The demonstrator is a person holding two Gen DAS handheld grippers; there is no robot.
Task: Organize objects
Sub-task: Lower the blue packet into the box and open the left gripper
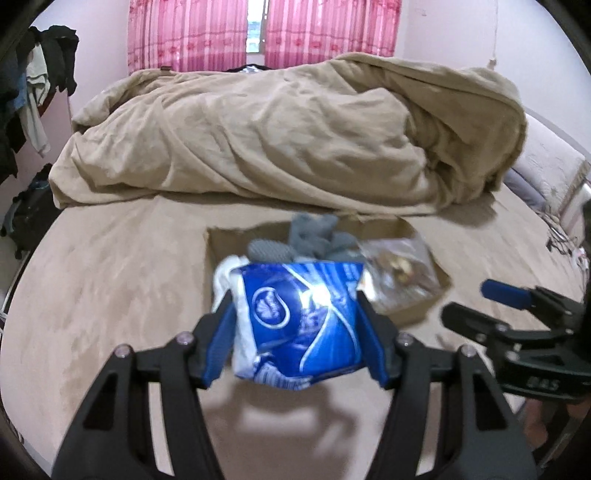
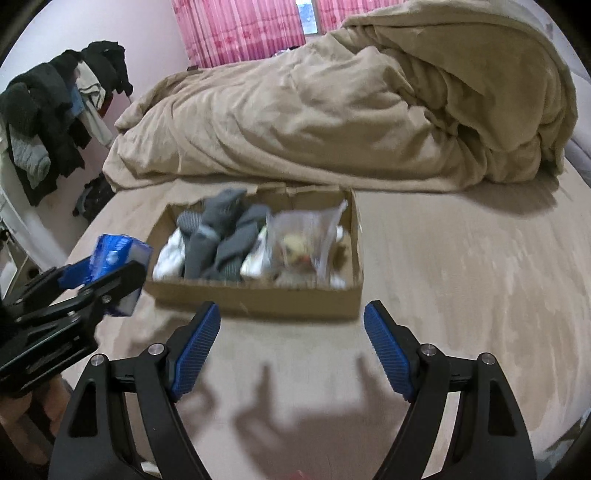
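Observation:
My left gripper (image 1: 295,317) is shut on a blue and white tissue pack (image 1: 295,325) and holds it above the bed, just in front of a shallow cardboard box (image 1: 410,314). The pack also shows in the right wrist view (image 2: 118,258), left of the box (image 2: 258,295). The box holds grey socks (image 2: 221,236), white cloth (image 2: 170,254) and a clear plastic bag (image 2: 306,236) with yellowish items. My right gripper (image 2: 291,332) is open and empty, low over the bed in front of the box. It shows at the right of the left wrist view (image 1: 476,302).
The bed (image 2: 461,277) has a beige sheet. A bunched beige duvet (image 2: 332,110) lies behind the box. Clothes hang on a rack (image 2: 48,110) at the left by the wall. Pink curtains (image 1: 192,33) hang at the back. A pillow (image 1: 543,166) lies at the far right.

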